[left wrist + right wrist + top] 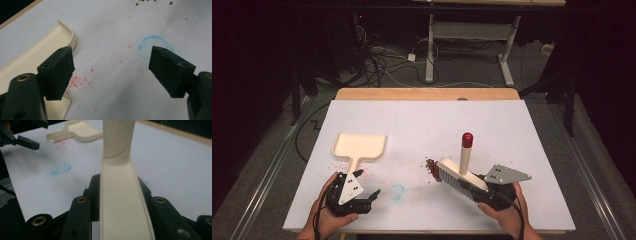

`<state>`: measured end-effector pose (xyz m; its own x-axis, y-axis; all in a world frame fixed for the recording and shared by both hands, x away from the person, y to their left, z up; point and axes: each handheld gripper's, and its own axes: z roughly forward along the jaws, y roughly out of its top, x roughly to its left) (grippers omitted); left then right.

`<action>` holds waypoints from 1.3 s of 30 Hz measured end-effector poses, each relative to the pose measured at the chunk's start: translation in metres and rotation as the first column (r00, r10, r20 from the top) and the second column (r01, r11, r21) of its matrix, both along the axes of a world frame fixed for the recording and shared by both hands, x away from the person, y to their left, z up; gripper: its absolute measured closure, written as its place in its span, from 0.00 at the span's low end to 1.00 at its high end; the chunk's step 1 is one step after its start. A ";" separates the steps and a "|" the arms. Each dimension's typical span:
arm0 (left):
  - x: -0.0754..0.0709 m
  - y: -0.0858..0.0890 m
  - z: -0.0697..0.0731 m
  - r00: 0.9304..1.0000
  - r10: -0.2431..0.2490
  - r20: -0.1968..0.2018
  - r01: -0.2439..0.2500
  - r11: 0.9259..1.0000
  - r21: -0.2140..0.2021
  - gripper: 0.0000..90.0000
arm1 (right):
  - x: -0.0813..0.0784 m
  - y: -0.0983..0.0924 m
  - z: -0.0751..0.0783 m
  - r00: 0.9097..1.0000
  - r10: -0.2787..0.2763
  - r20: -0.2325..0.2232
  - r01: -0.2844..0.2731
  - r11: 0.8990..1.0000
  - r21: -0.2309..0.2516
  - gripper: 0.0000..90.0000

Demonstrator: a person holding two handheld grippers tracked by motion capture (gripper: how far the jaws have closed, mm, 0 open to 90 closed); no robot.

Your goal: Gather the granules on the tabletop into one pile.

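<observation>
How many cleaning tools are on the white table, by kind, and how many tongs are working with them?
Cream plastic dustpan: 1
Cream plastic hand brush with a red-capped handle: 1
Handheld black tongs: 2, the left tongs open beside the dustpan handle, the right tongs shut on the brush back
Total: 4
A small pile of dark crumbs by the bristles is left uncounted.

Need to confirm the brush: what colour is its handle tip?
Red, capping the cream brush handle; best seen in the high view.
</observation>
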<state>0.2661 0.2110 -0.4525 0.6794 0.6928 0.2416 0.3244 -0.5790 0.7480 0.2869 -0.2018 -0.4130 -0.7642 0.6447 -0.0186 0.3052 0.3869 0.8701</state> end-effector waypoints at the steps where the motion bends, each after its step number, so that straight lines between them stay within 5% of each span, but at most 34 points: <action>1: 0.000 0.000 0.000 1.000 0.002 0.001 -0.002 1.000 0.000 0.22 | 0.003 -0.002 0.004 1.000 -0.003 0.015 0.003 1.000 0.007 0.75; 5: 0.002 -0.002 0.001 1.000 0.005 0.001 -0.005 1.000 -0.004 0.22 | 0.027 -0.004 0.011 0.998 -0.004 0.069 0.003 1.000 0.015 0.75; 7: 0.004 -0.003 0.000 1.000 0.006 -0.005 -0.006 1.000 -0.004 0.22 | 0.047 -0.002 0.010 0.998 -0.001 0.061 0.000 1.000 0.020 0.75; 10: 0.005 -0.004 -0.002 1.000 0.006 -0.013 -0.006 1.000 0.006 0.22 | 0.077 0.004 0.001 0.994 0.023 0.107 -0.024 1.000 0.001 0.75; 14: 0.006 -0.005 -0.003 1.000 0.010 -0.018 -0.010 1.000 0.008 0.22 | 0.111 0.019 -0.019 0.993 0.038 0.108 -0.037 0.999 -0.013 0.75; 21: 0.005 -0.002 -0.005 1.000 0.020 -0.023 -0.019 1.000 0.021 0.22 | 0.136 0.045 -0.035 0.988 0.108 0.112 -0.111 0.993 0.028 0.75; 23: 0.003 -0.002 -0.005 1.000 0.019 -0.024 -0.019 1.000 0.023 0.22 | 0.136 0.053 -0.041 0.984 0.141 0.111 -0.139 0.990 -0.022 0.75; 32: 0.002 -0.004 -0.008 0.999 0.011 -0.037 -0.010 0.999 0.036 0.22 | 0.135 0.043 -0.040 0.940 0.338 0.047 -0.337 0.941 -0.023 0.75; 37: 0.002 -0.005 -0.007 0.999 0.006 -0.039 -0.005 1.000 0.029 0.22 | 0.135 0.037 -0.038 0.891 0.454 0.006 -0.453 0.890 -0.054 0.75; 39: 0.003 -0.005 -0.008 0.999 0.005 -0.044 -0.004 0.999 0.033 0.22 | 0.133 0.038 -0.036 0.882 0.471 0.011 -0.469 0.879 -0.091 0.74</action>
